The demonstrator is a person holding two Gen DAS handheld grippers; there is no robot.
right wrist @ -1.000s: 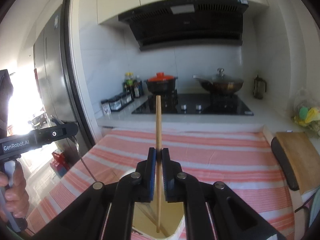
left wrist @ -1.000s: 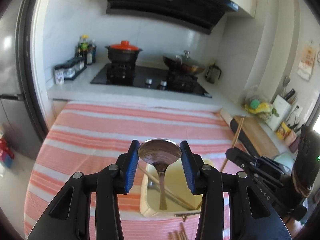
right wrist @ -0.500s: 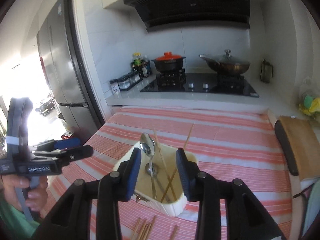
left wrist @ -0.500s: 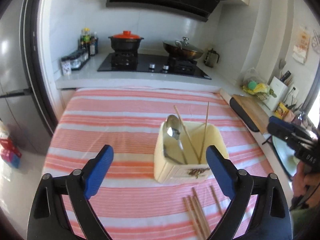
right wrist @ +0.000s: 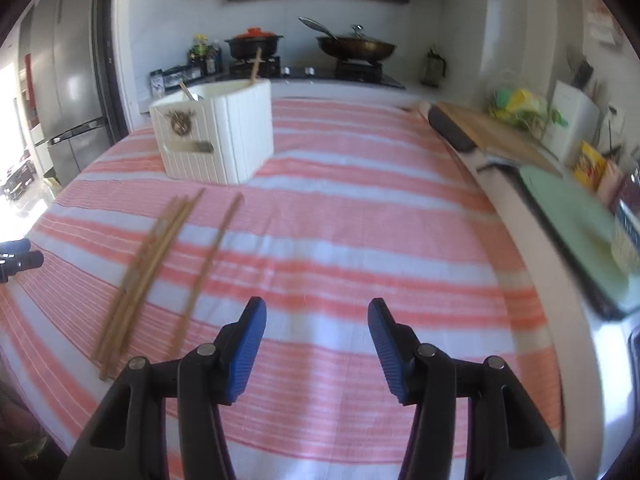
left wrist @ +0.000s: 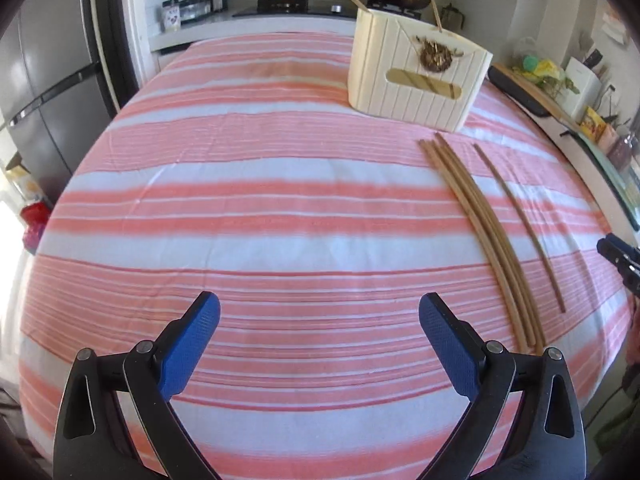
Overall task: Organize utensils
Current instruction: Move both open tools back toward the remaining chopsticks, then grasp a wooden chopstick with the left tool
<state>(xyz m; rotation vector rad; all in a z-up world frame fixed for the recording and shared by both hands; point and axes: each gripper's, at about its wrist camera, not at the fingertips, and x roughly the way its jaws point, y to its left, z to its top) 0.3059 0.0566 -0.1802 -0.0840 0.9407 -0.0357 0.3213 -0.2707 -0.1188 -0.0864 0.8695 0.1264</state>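
Jaws empty both sides: left gripper [left wrist: 319, 346] wide, right gripper [right wrist: 317, 344] mid-open, just been opening w/ nothing between. Between-picks step. Four loose chopsticks [left wrist: 486, 236] lie on striped table [left wrist: 256, 208], near side of cream holder [left wrist: 416, 76]. Next: reach over, pinch one stick.

Cloth, wood, ribbed plastic and polished steel

A soft, matt pink-and-white striped tablecloth [left wrist: 280, 208] lies under slim, smooth, light-brown wooden chopsticks [left wrist: 486, 232], dull in finish. The cream-white ribbed utensil box [left wrist: 416, 76] looks like satin plastic, with grooved walls and a small bronze-coloured ornament. Each black gripper frame appears matt plastic with shiny metal rivets; the blue finger pads [left wrist: 188, 344] are finely textured and rubbery. The tall grey refrigerator [right wrist: 68, 92] has a glossy, reflective metal face.
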